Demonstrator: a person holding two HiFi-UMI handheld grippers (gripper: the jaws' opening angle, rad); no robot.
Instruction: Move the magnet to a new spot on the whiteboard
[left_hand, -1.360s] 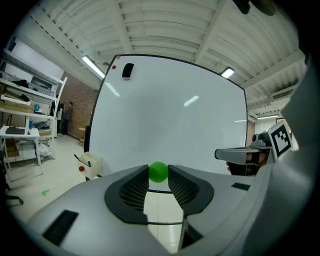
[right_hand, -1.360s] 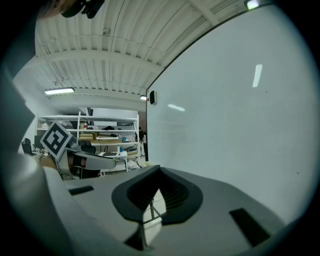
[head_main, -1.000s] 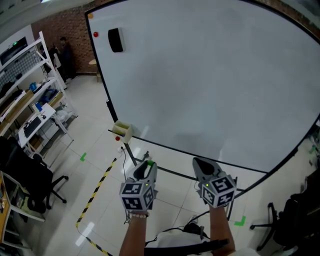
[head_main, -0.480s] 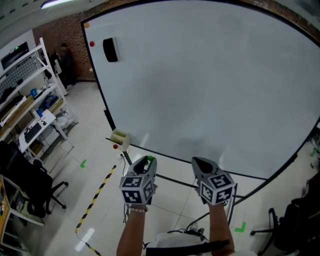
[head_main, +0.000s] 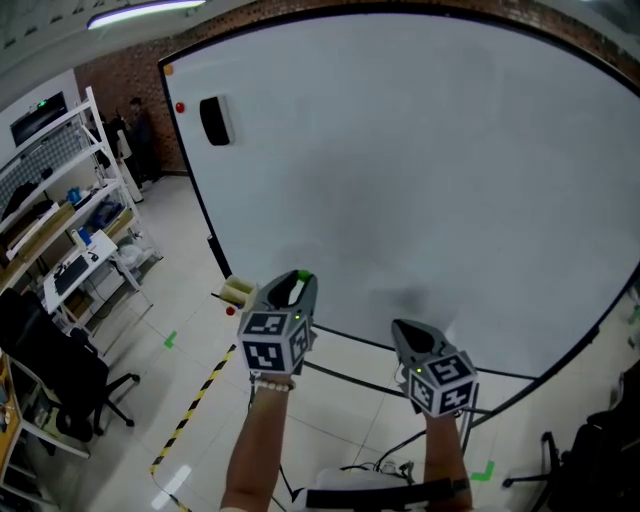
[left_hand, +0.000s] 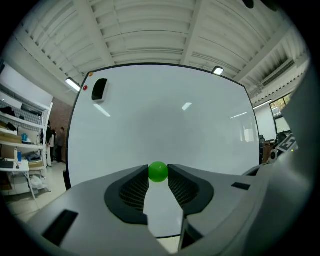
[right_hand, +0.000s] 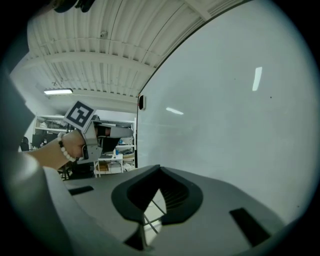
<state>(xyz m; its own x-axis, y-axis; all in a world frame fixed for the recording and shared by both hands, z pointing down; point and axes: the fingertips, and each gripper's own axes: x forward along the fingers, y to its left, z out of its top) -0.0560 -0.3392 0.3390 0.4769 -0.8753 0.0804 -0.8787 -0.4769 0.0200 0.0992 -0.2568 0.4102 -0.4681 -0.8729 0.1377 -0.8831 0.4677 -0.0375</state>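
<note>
A small green ball magnet sits pinched between the tips of my left gripper, which is shut on it. In the head view the left gripper is raised in front of the lower left part of the big whiteboard, a short way off its surface. My right gripper hangs lower, near the board's bottom edge, and its jaws meet at the tips with nothing between them. A red magnet and a black eraser stick on the board's top left corner.
A yellowish box rests at the board's lower left corner. White shelving and a black office chair stand to the left. Yellow-black tape runs across the floor. A person stands far back.
My left gripper has risen with the green magnet toward the whiteboard. The right gripper has stayed low. The head view has tilted up a little.
</note>
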